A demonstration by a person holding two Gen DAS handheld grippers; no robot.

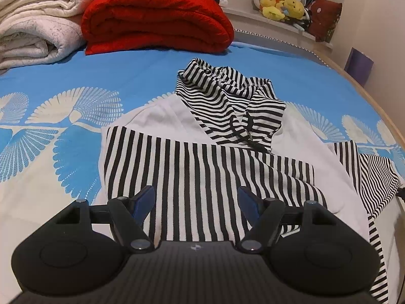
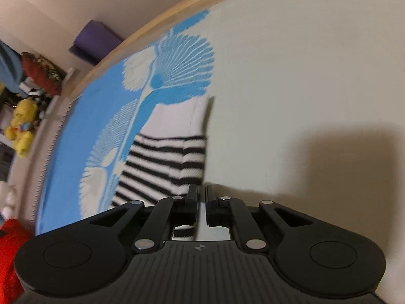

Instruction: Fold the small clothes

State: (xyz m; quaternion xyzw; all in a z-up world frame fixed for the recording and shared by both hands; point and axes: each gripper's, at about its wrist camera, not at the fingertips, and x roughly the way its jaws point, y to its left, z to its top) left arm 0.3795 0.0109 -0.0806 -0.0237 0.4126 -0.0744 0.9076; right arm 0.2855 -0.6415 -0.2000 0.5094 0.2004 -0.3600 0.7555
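Black gripper housing fills the bottom of both wrist views. Left gripper [image 1: 196, 200]: jaws spread wide, released, nothing between them; its blue-padded fingertips [image 1: 145, 198] hover over the lower front of a striped hoodie [image 1: 202, 172]. Whether they touch the cloth cannot be told. Hoodie lies face up on the bed [image 1: 126, 81], which has a blue cover printed with cream fan shapes. Body of the garment carries wide vertical black-and-white stripes below a plain white chest band; the hood [image 1: 227, 96], in finer horizontal stripes, is bunched at the far end with a dark drawstring lying on it. One sleeve [image 1: 374, 177] trails toward the right edge of the left view. Beyond the hoodie, at the far side of the bed: a folded red blanket [image 1: 157, 20] and, beside it on the left, stacked cream blankets [image 1: 38, 25]. Yellow plush toys [image 1: 281, 6] sit on a ledge past the bed. Right gripper [image 2: 201, 192]: jaws clenched, nearly together, grasping a fold of striped cloth [image 2: 164, 162] whose edge runs into the narrow gap between them. This view is tilted and motion-blurred; bed cover [image 2: 96, 116], wooden bed rim [image 2: 141, 31] and a purple box [image 2: 93, 41] by the wall show behind.
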